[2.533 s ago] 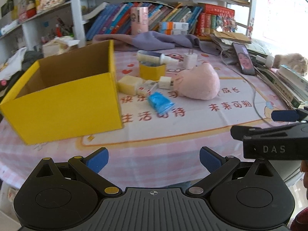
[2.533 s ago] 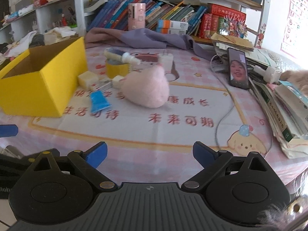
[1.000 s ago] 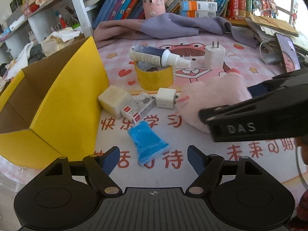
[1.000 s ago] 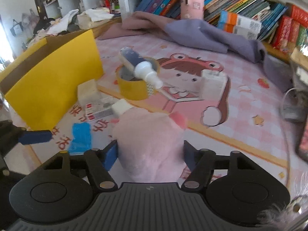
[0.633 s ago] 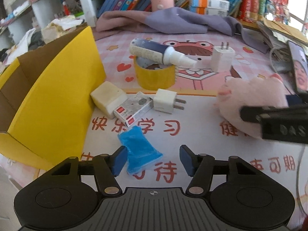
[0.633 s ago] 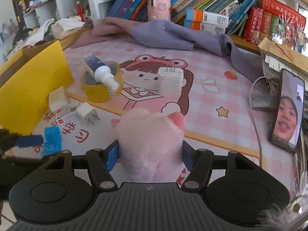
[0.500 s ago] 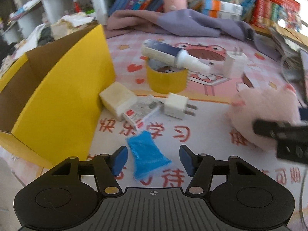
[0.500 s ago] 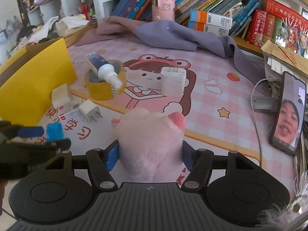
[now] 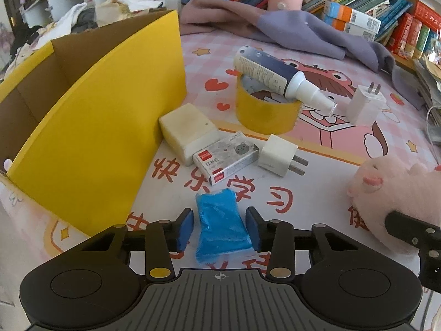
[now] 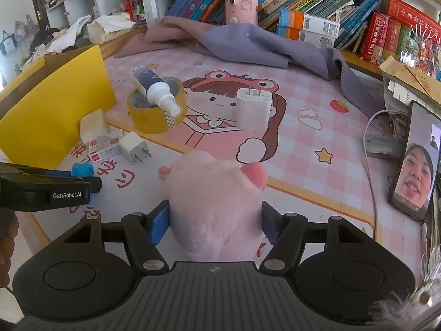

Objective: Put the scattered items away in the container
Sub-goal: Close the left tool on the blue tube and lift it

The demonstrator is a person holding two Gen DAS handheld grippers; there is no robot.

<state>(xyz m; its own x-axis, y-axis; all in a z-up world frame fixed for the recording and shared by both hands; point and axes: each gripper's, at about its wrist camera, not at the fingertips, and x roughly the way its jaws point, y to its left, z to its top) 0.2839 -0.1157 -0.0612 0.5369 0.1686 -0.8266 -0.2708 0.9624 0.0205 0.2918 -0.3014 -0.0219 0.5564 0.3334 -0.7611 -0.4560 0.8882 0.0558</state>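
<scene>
My left gripper (image 9: 219, 229) has its blue pads on both sides of a blue packet (image 9: 220, 227) lying on the mat, closed against it. The yellow cardboard box (image 9: 91, 127) stands open at the left. My right gripper (image 10: 215, 224) is shut on a pink plush toy (image 10: 215, 195), which also shows in the left wrist view (image 9: 391, 193). On the mat lie a cream block (image 9: 187, 129), a small staples box (image 9: 226, 157), a white plug (image 9: 278, 154), a yellow tape roll (image 9: 264, 115) with a spray bottle (image 9: 275, 74) on it, and a white charger (image 9: 365, 106).
A purple cloth (image 10: 248, 41) lies at the back before shelves of books (image 10: 303, 5). A phone (image 10: 416, 162) with its cable and stacked papers (image 10: 408, 82) sit at the right. The left gripper's body (image 10: 44, 190) shows at the left of the right wrist view.
My left gripper has moved forward and its fingers have closed in around the blue packet. My right gripper keeps its hold on the plush toy, a little to the right.
</scene>
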